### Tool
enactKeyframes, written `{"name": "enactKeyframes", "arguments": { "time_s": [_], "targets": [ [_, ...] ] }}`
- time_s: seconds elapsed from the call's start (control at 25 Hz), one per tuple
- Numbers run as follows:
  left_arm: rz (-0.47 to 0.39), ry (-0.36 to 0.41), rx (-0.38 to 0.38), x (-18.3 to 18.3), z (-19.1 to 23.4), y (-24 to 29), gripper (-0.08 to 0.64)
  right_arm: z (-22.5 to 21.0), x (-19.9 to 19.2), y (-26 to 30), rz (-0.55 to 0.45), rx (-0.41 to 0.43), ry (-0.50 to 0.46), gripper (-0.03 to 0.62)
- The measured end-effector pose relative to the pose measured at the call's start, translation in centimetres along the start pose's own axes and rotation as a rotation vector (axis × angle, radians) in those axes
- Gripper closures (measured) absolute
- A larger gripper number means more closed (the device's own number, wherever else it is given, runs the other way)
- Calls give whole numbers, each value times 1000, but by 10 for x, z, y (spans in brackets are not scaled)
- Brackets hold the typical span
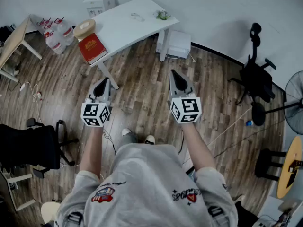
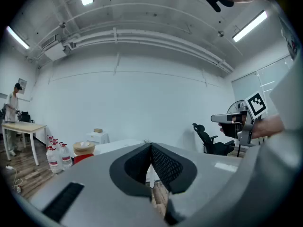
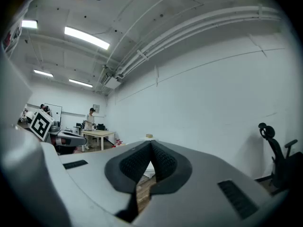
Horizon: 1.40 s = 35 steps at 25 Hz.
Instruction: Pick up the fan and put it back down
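Left tongs: pinched together, empty.
Right tongs: pinched together, empty.
Fan: upright on its pole, well apart at the right edge, beyond the chair.
Nearer: my right tongs; I'd turn right first.

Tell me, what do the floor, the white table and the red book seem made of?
Floor: wood or wood-look laminate; plank seams, grain, mild sheen.
White table: smooth matte top, probably laminated or painted board.
Red book: seemingly a hard cover with gold print; too small to be sure.
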<state>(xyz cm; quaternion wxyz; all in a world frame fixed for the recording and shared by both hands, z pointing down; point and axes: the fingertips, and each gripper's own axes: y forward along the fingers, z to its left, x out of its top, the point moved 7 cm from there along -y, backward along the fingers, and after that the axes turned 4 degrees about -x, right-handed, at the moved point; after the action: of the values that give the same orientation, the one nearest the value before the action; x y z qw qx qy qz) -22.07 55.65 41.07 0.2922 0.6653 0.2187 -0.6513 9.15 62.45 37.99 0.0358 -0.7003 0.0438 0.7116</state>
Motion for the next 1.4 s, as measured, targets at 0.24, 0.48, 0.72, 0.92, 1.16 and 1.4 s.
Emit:
{"name": "enactKeyframes", "arguments": {
  "time_s": [0.24,0.48,0.72,0.92,1.16,1.4],
  "targets": [
    [7,-14,-8,-1,4,2,555,-1,1,2,-17,11,35,600],
    [12,-33,-22,-4,1,0,555,1,-3,-5,-24,14,44,601],
    [12,-56,-32,-5,-2,0,555,5,-7,-1,11,43,57,474],
    [14,-62,-34,-5,-3,-2,555,10,-9,1,19,44,41,366],
    [12,-60,-31,-5,-8,-6,555,10,-9,-4,14,46,34,358],
    [14,-61,-39,-7,-10,-4,555,7,-11,-2,18,46,32,357]
  ]
}}
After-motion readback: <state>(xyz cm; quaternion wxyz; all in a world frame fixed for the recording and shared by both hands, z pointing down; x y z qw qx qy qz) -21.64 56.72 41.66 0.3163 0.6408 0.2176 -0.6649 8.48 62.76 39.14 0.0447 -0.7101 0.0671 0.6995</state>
